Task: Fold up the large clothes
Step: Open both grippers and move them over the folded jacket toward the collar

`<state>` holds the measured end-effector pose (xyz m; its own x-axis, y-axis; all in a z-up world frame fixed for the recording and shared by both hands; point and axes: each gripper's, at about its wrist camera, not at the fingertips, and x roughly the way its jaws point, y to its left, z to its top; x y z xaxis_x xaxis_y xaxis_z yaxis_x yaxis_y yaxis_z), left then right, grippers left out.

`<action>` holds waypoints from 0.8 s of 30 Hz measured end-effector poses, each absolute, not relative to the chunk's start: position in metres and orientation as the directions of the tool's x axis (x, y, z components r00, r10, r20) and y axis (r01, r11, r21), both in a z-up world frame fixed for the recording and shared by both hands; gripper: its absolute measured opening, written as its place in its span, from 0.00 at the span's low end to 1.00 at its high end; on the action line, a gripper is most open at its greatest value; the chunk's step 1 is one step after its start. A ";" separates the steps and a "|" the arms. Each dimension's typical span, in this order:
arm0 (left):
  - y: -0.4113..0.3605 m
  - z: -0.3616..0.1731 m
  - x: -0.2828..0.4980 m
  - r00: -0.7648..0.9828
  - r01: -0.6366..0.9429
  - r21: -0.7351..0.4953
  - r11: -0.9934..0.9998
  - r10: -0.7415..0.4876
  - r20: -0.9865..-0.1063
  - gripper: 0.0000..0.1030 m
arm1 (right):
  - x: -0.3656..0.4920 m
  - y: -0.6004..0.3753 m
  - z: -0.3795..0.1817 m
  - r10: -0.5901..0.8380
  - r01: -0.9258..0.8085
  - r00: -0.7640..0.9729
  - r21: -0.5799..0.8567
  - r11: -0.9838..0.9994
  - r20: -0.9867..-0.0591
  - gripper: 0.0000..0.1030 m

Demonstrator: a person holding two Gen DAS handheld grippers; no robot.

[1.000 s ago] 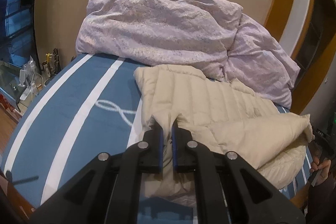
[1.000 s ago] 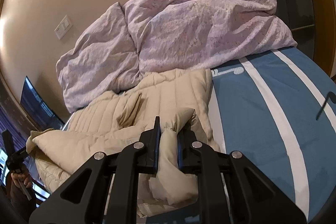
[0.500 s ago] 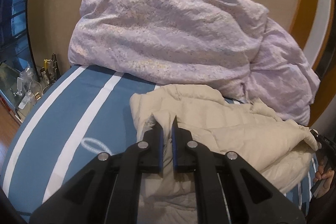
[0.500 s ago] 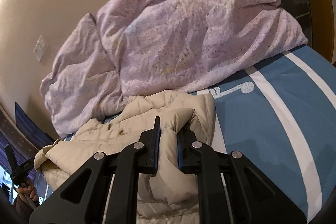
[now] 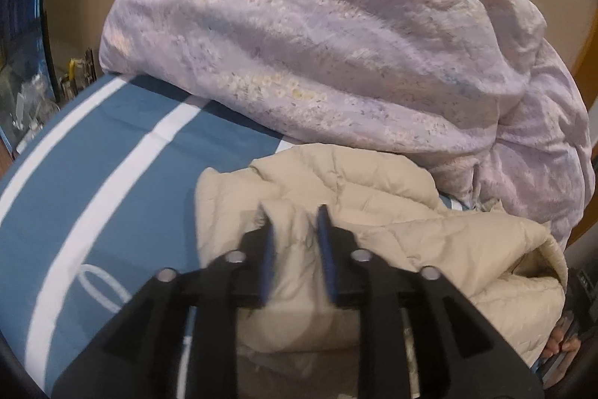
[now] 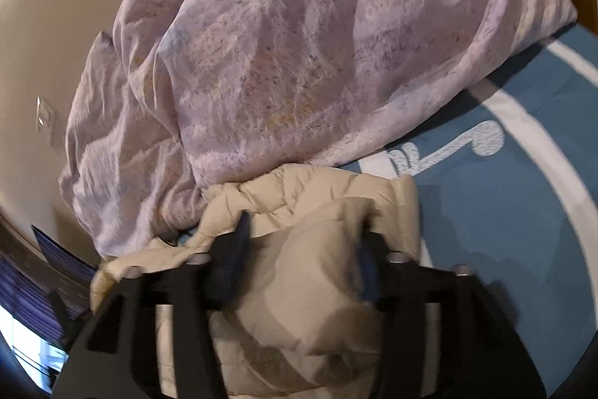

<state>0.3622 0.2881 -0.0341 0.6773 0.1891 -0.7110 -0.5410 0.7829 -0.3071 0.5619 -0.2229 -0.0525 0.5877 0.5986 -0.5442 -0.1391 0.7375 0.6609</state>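
Beige padded jacket [image 5: 392,230]: heaped mid-bed against the duvet [image 5: 336,43], long axis across your grippers. Left gripper [image 5: 295,215] and right gripper [image 6: 302,223]: both parted, folded hem loose between the jaws.

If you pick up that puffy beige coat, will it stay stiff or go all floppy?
Probably floppy: the puffy beige coat already lies bunched in soft folds. It likely feels light for its size, since the quilted panels look air-filled. Its smooth shell may slide a little.

Motion blur smears the right gripper's fingers [image 6: 243,230]; the cream puffer jacket [image 6: 299,268] runs beneath them, its lower part hidden
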 end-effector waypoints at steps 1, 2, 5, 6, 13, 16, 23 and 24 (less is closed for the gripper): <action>0.289 -0.033 0.364 0.679 -0.542 -0.317 0.778 0.184 -0.711 0.37 | 0.562 -0.225 -0.048 0.602 -0.141 0.594 0.667 0.731 -0.534 0.68; 0.289 -0.030 0.365 0.681 -0.543 -0.324 0.775 0.180 -0.710 0.43 | 0.561 -0.226 -0.043 0.601 -0.142 0.600 0.669 0.730 -0.528 0.72; 0.286 -0.018 0.359 0.689 -0.539 -0.314 0.782 0.195 -0.698 0.63 | 0.549 -0.240 -0.022 0.567 -0.151 0.661 0.654 0.741 -0.490 0.83; 0.285 -0.014 0.356 0.693 -0.539 -0.305 0.785 0.207 -0.691 0.70 | 0.543 -0.245 -0.015 0.560 -0.157 0.679 0.650 0.744 -0.476 0.84; 0.280 0.017 0.313 0.723 -0.519 -0.289 0.805 0.233 -0.650 0.80 | 0.503 -0.261 0.003 0.539 -0.189 0.695 0.601 0.776 -0.477 0.84; 0.274 0.023 0.298 0.726 -0.510 -0.280 0.813 0.232 -0.647 0.80 | 0.491 -0.263 0.001 0.543 -0.187 0.684 0.603 0.775 -0.486 0.84; 0.253 0.033 0.274 0.727 -0.483 -0.244 0.841 0.230 -0.647 0.81 | 0.468 -0.255 0.009 0.542 -0.211 0.667 0.568 0.795 -0.511 0.84; 0.250 0.034 0.272 0.728 -0.479 -0.239 0.845 0.230 -0.646 0.81 | 0.466 -0.253 0.011 0.543 -0.219 0.665 0.562 0.798 -0.513 0.84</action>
